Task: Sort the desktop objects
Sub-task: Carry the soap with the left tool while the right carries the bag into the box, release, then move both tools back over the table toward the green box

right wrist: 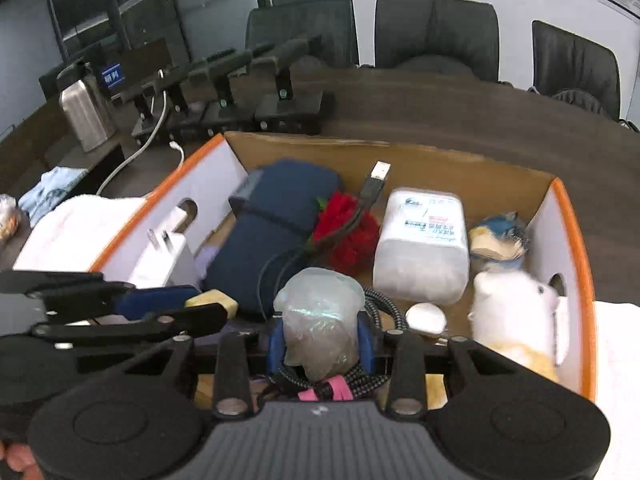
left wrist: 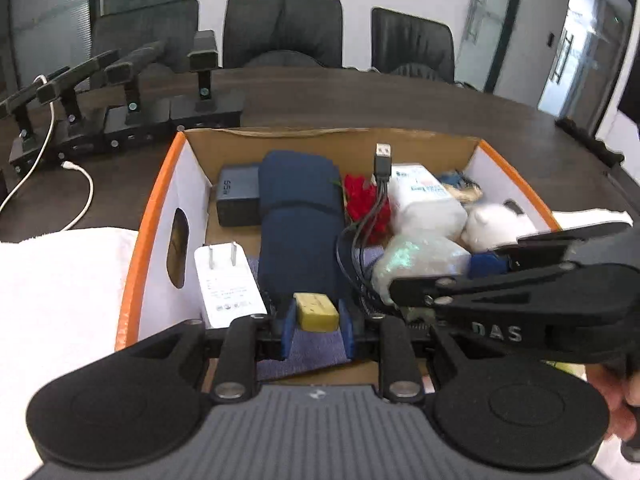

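L wrist view: left gripper [left wrist: 317,322] is hovering over the near end of the cardboard box [left wrist: 132,256], jaws narrow and pinching a small yellow block [left wrist: 316,312], prob. an eraser or soap bar. It's looking light, firm, a bit slick; grip across its short sides is working. Behind it a navy pouch [left wrist: 298,224] is lying lengthwise mid-box, w/ a white plug adapter [left wrist: 228,280] by the left wall and a black USB cable [left wrist: 380,184] sticking up. Box is sitting on the dark desk [left wrist: 360,104], a white towel [left wrist: 60,288] just beside its left wall.

R wrist view: right gripper [right wrist: 322,346] is also over the box's near end, jaws narrow, squeezing a crinkly clear plastic bag [right wrist: 320,320]. Bag is looking soft, light, slippery, likely to deform; best held low at the bunched part. White bottle [right wrist: 424,240] and red flower [right wrist: 346,232] are lying further in, white plush toy [right wrist: 516,300] at the right wall.
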Demonstrator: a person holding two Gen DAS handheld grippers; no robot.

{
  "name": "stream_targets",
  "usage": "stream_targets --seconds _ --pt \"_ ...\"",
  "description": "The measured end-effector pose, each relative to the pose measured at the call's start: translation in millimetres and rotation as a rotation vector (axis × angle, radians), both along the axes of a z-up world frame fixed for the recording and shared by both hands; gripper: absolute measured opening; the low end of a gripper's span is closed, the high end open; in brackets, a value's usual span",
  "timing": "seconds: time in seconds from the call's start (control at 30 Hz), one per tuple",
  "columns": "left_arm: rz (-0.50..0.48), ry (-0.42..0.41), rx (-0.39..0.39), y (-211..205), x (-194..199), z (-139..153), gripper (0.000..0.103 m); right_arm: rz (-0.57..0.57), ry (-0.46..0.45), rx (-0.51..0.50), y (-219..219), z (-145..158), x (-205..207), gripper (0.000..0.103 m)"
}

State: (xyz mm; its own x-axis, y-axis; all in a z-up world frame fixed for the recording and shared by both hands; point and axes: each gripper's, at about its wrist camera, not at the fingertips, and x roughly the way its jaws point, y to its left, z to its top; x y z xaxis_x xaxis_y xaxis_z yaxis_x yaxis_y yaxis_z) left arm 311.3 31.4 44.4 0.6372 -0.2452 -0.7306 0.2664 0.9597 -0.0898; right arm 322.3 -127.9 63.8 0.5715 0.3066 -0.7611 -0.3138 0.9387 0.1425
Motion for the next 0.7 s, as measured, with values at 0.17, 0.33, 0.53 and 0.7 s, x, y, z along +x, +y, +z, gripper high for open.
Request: stream_targets --seconds 0.17,0.33,0.53,0.7 --pt "0.041 0.045 -0.040 11 2 19 0.043 -0.025 0.020 -0.016 -1 16 -4 0.046" --pt "0.062 -0.012 -0.040 12 -15 49 0.082 -0.093 -0.140 -0.136 -19 62 -31 0.087" --pt "0.090 0.039 0.011 -3 -45 50 0.087 -0.218 -0.138 -0.179 -54 69 -71 0.087" --pt "0.074 -0.001 0.061 -20 -88 51 0.096 -0.242 -0.106 -0.111 -66 60 -111 0.087"
